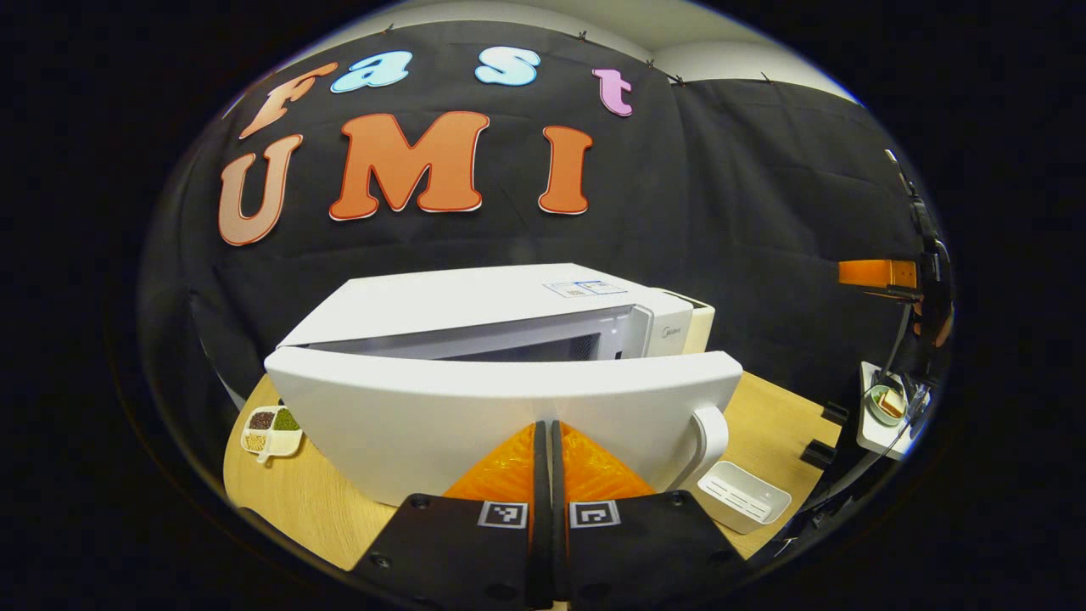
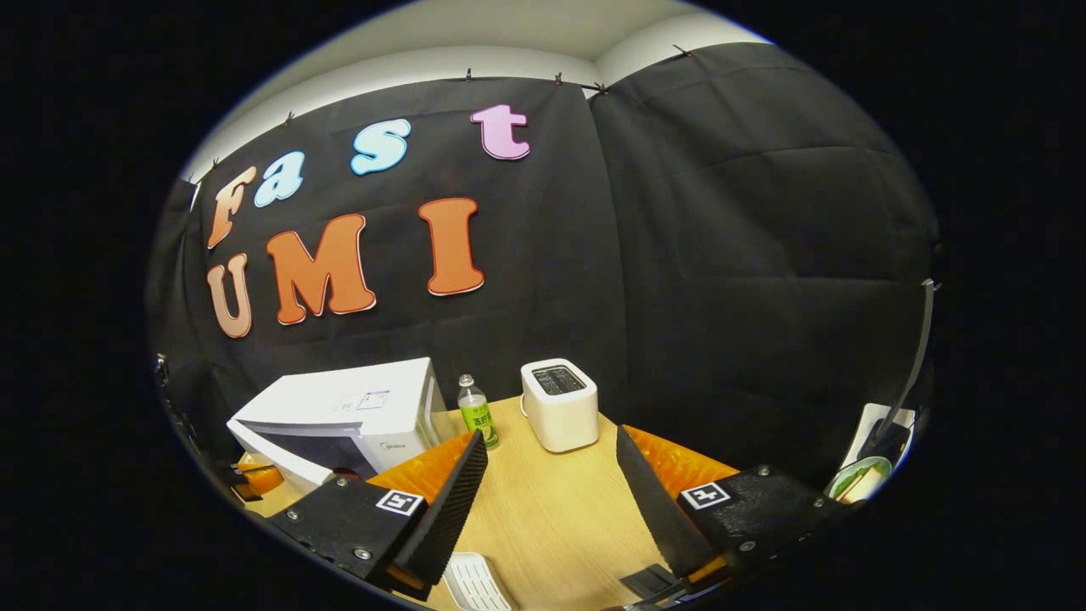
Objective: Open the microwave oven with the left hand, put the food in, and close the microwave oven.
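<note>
The microwave oven stood on the wooden worktop, its white door swung partly out toward me and the dark cavity showing behind it. It read as a heavy, rigid box unlikely to slide under a push, while the door looked like a stiff, smooth panel that would turn freely on its hinge. My left gripper sat right up against the door's outer face, jaws closed together with nothing between them. I judged the curved white handle at the door's free edge the surest place to hook or pull, since the flat face offered little purchase. In the right gripper view my right gripper hung over the worktop, jaws spread wide and empty. Beyond it stood a white toaster and a green-labelled bottle beside the oven. The food, what looked like a slice in a small bowl, waited well off to the right on a white stand, apart from the oven; it seemed light and soft, so I would take the bowl's rim rather than the slice. A little divided dish of grains lay at the left.
</note>
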`<state>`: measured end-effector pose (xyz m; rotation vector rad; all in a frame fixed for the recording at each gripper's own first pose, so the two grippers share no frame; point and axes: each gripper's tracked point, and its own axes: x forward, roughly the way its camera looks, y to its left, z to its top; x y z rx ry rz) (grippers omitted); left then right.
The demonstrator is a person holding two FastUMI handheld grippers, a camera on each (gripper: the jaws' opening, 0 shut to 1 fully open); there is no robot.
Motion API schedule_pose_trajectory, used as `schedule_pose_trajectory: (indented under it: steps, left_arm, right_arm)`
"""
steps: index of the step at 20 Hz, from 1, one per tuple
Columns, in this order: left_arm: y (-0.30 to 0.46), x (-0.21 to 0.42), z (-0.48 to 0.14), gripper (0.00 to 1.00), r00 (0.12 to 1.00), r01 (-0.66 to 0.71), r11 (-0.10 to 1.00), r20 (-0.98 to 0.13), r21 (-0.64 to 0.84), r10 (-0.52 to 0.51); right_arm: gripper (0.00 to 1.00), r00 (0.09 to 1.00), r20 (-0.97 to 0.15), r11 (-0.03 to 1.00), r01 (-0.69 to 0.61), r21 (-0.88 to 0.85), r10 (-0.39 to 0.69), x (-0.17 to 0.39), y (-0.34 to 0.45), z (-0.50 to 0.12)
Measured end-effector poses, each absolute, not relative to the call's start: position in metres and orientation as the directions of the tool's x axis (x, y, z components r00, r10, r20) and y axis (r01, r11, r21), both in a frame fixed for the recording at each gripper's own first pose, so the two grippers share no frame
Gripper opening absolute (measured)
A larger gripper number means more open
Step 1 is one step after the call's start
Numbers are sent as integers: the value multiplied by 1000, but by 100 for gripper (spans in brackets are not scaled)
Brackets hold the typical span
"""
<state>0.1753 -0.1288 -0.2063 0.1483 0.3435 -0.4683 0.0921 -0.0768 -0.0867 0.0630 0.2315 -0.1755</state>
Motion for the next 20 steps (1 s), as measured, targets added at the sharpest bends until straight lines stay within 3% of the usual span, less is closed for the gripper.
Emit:
schedule_pose_trajectory:
  steps: [9,12,15,18,20]
  left_arm:
    - [-160,224,-220,4,893,354,930,-332,103,-303]
    - [-157,225,-219,4,930,279,938,-299,203,-212]
    - [-162,233,-227,4,931,247,963,-304,108,-205]
    - [-170,228,-251,4,890,266,962,-401,67,-219]
    - [-166,224,-230,0,905,255,966,-364,52,-219]
  right_arm:
    - [94,946,-253,974,222,48,-203,100,-106,-93]
    - [94,940,-275,974,223,48,-202,98,-109,-98]
    - [95,940,-274,974,223,41,-204,93,-114,-95]
    - [94,938,-280,976,217,19,-203,87,-116,-96]
    - [95,942,-270,978,210,8,-200,84,-117,-90]
